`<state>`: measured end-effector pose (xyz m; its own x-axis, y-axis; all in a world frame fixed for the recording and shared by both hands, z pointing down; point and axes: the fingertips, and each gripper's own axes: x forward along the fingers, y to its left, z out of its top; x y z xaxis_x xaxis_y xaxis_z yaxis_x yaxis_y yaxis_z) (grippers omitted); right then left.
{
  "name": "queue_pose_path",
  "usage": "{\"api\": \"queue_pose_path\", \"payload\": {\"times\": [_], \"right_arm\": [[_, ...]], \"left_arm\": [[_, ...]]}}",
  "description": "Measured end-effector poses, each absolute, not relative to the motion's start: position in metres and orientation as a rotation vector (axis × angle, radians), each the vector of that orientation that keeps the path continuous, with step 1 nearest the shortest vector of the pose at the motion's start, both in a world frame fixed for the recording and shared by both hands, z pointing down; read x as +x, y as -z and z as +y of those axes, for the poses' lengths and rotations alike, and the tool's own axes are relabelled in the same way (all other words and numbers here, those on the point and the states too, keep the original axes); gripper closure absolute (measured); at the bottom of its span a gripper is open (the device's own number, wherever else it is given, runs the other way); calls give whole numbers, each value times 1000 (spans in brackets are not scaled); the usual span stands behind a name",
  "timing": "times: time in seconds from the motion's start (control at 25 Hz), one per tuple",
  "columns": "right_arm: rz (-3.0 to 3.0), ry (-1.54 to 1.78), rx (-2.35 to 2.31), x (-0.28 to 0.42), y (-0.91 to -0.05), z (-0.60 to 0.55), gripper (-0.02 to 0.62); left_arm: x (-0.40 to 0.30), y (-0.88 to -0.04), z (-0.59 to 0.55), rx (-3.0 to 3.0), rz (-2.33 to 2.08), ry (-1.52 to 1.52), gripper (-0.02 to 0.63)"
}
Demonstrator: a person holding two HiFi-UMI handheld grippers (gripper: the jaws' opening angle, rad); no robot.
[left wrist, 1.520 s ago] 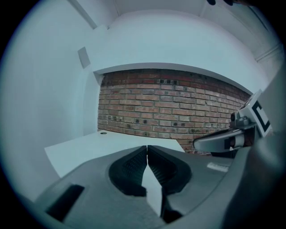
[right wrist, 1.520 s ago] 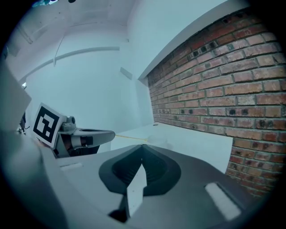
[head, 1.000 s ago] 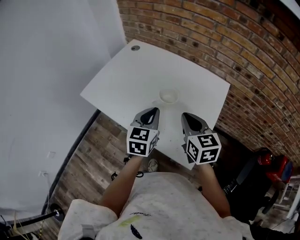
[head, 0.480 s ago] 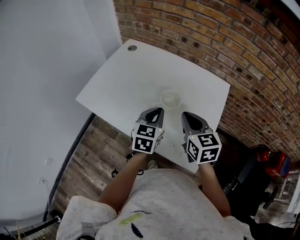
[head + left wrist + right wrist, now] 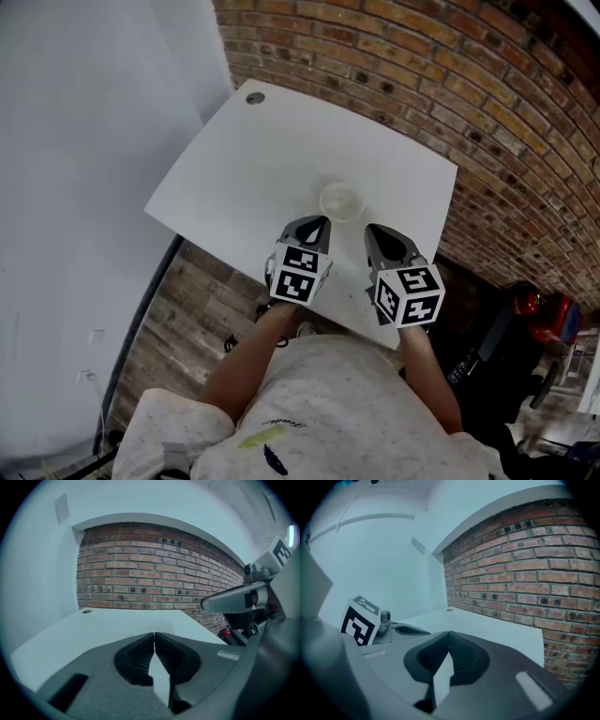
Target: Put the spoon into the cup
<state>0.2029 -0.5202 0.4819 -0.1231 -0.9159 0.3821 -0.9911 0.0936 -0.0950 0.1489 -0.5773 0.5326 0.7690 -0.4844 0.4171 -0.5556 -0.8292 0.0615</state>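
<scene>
Since earlier frame, left tool (image 5: 316,223) nearer cup (image 5: 340,201) by tabletop (image 5: 244,159) front edge; right tool (image 5: 374,231) alongside; both pressed together

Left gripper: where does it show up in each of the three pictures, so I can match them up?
Head view: the left gripper sits low, left of centre, its tips just short of the cup.
Left gripper view: the left gripper fills the bottom, shut.
Right gripper view: the left gripper is at the left, marker cube showing.
Shared landmark: the round grey cap at the table's far corner.
</scene>
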Motion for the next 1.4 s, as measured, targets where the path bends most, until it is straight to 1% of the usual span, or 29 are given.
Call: {"api": "queue_pose_path", "payload": {"times": [0.4, 0.96, 1.2, 1.4], "right_arm": [[-2119, -497, 1942, 210, -486, -528, 584], [-2098, -517, 1966, 215, -491, -531, 584], [-2095, -517, 1966, 215, -491, -530, 584], [-2094, -518, 1967, 213, -491, -528, 584]], "left_arm": [[158, -547, -584, 2800, -786, -640, 598], [165, -552, -590, 2812, -763, -634, 597], [163, -544, -590, 2813, -761, -626, 578], [161, -542, -589, 2816, -763, -616, 577]]}}
